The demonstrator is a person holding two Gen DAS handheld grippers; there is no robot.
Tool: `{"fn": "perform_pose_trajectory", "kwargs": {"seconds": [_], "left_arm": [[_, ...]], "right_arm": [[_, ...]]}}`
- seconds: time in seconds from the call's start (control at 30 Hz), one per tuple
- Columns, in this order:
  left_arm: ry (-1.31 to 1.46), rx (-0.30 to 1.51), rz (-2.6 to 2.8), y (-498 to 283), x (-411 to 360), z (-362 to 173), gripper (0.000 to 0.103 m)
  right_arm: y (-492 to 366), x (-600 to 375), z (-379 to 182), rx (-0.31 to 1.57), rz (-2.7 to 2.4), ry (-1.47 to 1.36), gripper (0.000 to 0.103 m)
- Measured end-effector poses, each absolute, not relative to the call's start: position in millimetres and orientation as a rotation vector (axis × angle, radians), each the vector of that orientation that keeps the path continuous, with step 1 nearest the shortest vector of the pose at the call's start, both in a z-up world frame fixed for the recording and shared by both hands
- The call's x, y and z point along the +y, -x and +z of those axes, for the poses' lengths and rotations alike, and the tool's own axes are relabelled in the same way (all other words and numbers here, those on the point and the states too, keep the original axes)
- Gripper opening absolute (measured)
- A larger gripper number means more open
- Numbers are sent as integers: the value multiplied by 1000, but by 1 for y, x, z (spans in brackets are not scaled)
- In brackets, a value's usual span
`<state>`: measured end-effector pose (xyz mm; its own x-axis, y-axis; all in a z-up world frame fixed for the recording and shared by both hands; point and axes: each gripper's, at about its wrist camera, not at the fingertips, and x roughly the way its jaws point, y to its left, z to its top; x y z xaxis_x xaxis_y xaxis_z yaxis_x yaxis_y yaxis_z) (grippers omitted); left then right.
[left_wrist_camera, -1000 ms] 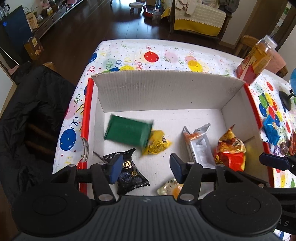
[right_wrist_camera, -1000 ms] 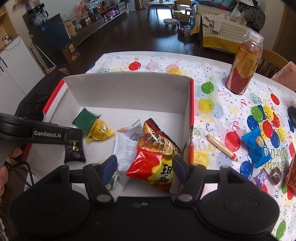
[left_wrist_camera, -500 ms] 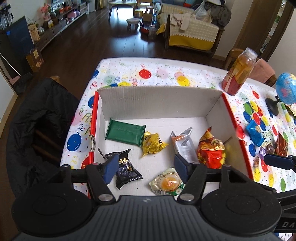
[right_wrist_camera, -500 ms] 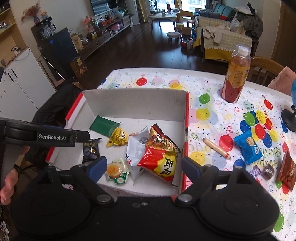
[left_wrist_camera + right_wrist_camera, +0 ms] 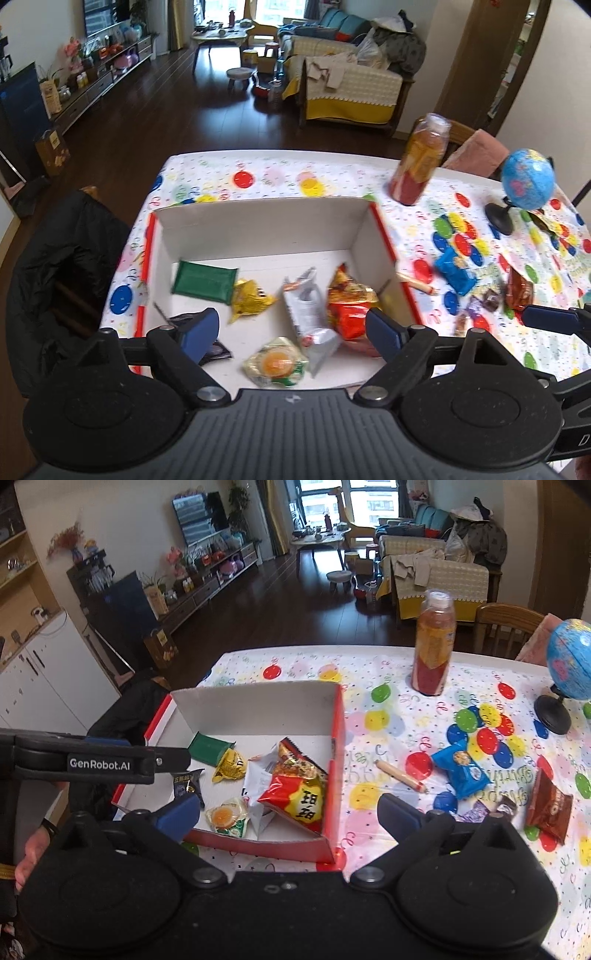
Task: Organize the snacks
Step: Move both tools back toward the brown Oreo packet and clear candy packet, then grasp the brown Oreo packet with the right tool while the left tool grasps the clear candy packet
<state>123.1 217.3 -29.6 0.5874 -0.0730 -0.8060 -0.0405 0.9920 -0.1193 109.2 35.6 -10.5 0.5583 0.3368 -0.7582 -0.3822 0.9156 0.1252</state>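
Both tools have risen back from the box [image 5: 334, 716], left tool [image 5: 291, 330] and right tool [image 5: 288, 814] just spreading, empty.

Bright snack wrappers against white cardboard and a balloon-print cloth

The shallow cardboard box [image 5: 334, 716] is white inside and red outside; it holds a dark green flat packet [image 5: 204, 282], a yellow crinkled wrapper [image 5: 251, 301], a silver foil pouch [image 5: 308, 317] and a red-and-gold chip bag [image 5: 299, 790]. At three o'clock of the box, the counter's white cloth [image 5: 388, 716] shows red, blue, green and yellow balloons under a blue cookie packet [image 5: 461, 771] and a brown wrapper [image 5: 546, 805].
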Motion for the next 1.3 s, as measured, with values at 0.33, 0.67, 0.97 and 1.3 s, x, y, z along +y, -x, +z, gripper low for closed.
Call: {"fn": "perform_pose_trajectory", "kwargs": {"seconds": [0.33,0.67,0.97,1.3], "left_arm": [[128,910,-93,-122,151,-23,102],[113,929,-139,-138,61,-38,102],[68,964,-117,-157,-6,-62,102],[37,1041,-81,-184,-45,-96,102]], "right_arm": [[-101,-40,-3,834,379,1,103],[-110,-154,-14,866,239,-42,103],[-132,-233,-31,905,152,-75,101],[-173,-279,-52,939,136,-93,97]]}}
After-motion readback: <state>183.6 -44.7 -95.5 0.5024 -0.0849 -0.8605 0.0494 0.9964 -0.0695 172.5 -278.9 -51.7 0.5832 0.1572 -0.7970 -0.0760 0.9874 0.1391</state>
